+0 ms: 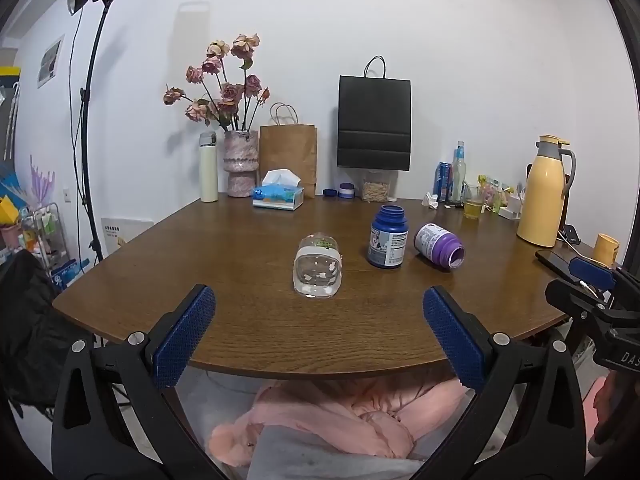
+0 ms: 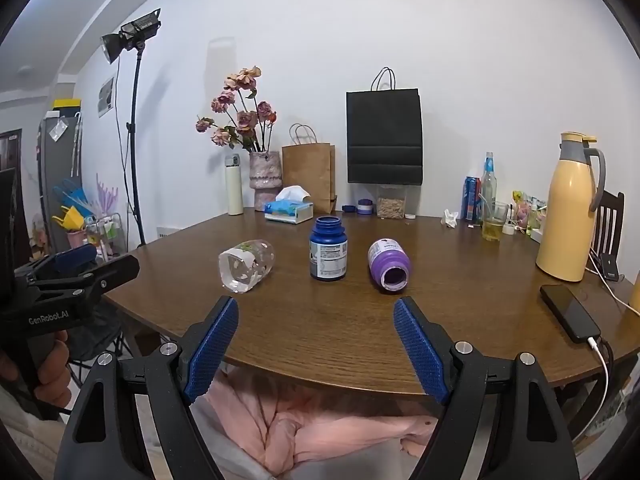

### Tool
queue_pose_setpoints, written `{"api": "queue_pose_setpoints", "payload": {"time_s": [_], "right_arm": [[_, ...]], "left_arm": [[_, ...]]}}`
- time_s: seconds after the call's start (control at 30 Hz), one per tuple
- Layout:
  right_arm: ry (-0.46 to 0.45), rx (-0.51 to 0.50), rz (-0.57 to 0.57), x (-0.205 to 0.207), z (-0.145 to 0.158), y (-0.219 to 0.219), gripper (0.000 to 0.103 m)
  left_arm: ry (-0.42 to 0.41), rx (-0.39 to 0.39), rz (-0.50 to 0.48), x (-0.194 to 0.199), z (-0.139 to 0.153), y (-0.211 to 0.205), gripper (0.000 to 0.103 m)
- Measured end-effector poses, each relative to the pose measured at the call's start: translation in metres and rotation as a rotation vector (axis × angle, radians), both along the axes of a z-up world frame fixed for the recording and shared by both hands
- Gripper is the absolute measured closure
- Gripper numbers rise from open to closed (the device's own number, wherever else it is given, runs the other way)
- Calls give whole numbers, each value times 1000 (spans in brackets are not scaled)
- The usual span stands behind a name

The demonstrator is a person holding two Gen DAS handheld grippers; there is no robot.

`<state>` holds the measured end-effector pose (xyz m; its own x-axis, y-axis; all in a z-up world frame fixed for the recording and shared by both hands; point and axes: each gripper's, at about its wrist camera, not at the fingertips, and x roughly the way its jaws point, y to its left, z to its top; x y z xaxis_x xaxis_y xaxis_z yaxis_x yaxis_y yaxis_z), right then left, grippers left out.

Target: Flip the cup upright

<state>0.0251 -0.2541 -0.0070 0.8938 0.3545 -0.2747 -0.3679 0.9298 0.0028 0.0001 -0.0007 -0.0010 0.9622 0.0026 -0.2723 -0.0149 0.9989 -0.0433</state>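
Observation:
A clear glass cup with a white band lies on its side on the brown table, its open mouth facing me; it also shows in the right wrist view. My left gripper is open and empty, hovering over the table's near edge, just short of the cup. My right gripper is open and empty at the near edge, to the right of the cup. Each gripper shows at the side of the other's view.
A blue bottle stands upright mid-table. A purple bottle lies on its side beside it. A phone on a cable, a yellow jug, tissue box, vase, bags and drinks line the right and back.

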Motion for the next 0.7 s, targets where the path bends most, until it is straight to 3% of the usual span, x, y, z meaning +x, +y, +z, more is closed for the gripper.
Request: {"api": "queue_pose_setpoints", "payload": {"time_s": [0.7], "right_arm": [[-3, -4, -8, 0, 1, -1, 19]], "left_arm": [[20, -3, -11, 4, 0, -1, 0]]}}
